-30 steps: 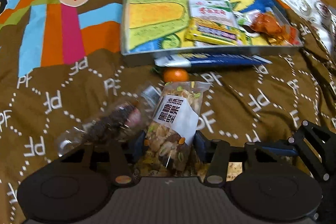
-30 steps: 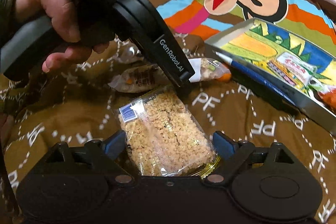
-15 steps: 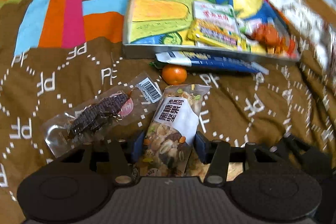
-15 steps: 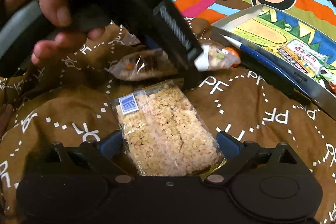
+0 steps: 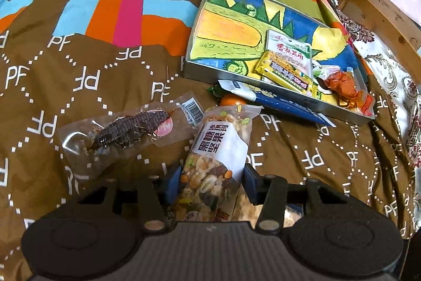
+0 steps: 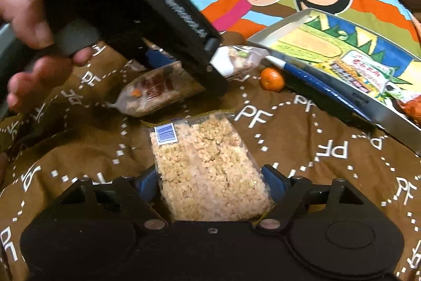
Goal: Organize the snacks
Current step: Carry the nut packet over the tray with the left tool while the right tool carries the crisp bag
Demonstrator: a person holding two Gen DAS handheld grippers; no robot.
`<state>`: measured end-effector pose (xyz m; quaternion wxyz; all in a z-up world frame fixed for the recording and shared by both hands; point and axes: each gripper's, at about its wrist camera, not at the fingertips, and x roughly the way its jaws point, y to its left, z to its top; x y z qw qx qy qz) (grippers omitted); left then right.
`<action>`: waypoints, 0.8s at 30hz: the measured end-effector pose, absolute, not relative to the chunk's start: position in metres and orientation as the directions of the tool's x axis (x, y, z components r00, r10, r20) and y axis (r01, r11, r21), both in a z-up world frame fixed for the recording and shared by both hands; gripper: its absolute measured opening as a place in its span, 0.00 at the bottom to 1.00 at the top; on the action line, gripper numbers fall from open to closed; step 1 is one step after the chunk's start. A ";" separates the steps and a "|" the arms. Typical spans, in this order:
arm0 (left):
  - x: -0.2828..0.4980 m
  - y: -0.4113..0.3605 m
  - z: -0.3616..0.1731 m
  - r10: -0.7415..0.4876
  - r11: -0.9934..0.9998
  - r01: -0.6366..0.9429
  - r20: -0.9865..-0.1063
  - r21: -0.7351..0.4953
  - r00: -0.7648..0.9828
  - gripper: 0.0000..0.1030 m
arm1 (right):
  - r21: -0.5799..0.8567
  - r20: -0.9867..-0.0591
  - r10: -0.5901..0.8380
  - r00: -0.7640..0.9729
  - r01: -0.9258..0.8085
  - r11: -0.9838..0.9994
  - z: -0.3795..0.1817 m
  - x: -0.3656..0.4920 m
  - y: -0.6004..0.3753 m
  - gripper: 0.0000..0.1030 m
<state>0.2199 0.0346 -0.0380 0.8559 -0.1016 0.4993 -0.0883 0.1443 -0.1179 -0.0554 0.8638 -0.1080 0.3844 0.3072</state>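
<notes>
My left gripper is shut on a clear packet of mixed nuts with a white label, and its jaws are closing a little more. In the right wrist view that nut packet hangs from the left gripper, clear of the blanket, in a person's hand. My right gripper straddles a puffed-rice bar packet that lies flat on the blanket. Its jaws are closing and the pads stand right at the wrapper's sides without squeezing it. The picture-lined tin tray holds several snacks.
A clear packet of dark dried snack lies left of the nuts. A tangerine and a blue-and-white packet rest against the tray's near wall. A wooden bed frame borders the far right. Brown blanket surrounds everything.
The left gripper has rolled and shifted with the nut packet, so the tray now sits tilted at the right. The right fingers spread, then came in toward the rice packet.
</notes>
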 end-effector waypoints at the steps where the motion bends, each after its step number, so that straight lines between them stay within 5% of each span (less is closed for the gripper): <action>1: 0.218 0.034 -0.036 -0.249 0.964 0.046 -0.836 -0.260 0.490 0.51 | 0.046 -0.729 0.446 0.520 -0.612 0.789 -0.055 0.144 -0.119 0.79; 24: 0.205 0.000 0.043 -0.198 0.977 0.077 -0.716 -0.199 0.670 0.51 | 0.032 -0.528 0.397 0.751 -0.450 0.893 -0.003 0.150 -0.166 0.79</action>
